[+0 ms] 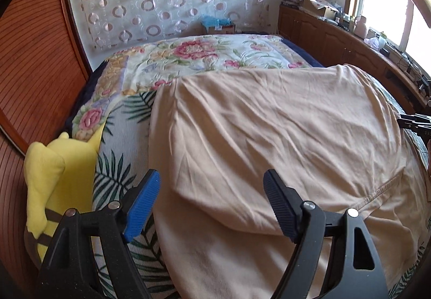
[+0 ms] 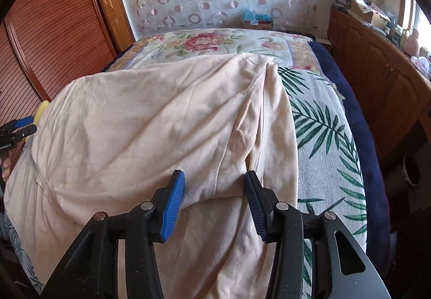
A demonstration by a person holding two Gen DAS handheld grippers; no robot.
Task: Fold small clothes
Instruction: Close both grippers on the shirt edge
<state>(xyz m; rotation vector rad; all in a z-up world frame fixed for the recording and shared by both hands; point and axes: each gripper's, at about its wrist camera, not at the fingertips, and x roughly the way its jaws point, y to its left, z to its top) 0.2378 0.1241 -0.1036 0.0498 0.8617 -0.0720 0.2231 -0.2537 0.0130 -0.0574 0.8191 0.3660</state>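
A pale peach garment [image 1: 269,132] lies spread and wrinkled across the bed; it also fills the right wrist view [image 2: 150,121]. My left gripper [image 1: 211,183] is open, its blue pads wide apart just above the garment's near left part, holding nothing. My right gripper [image 2: 214,186] is open, its pads on either side of a raised fold at the garment's near right edge, not closed on it. Each gripper shows at the edge of the other's view: the right one [image 1: 414,122], the left one [image 2: 18,128].
The bed has a palm-leaf cover [image 2: 328,137] and a floral quilt [image 1: 194,56] at the far end. A yellow plush toy [image 1: 54,186] sits at the bed's left edge. Wooden wardrobe doors [image 1: 35,78] stand left, a cluttered wooden cabinet [image 2: 377,62] right.
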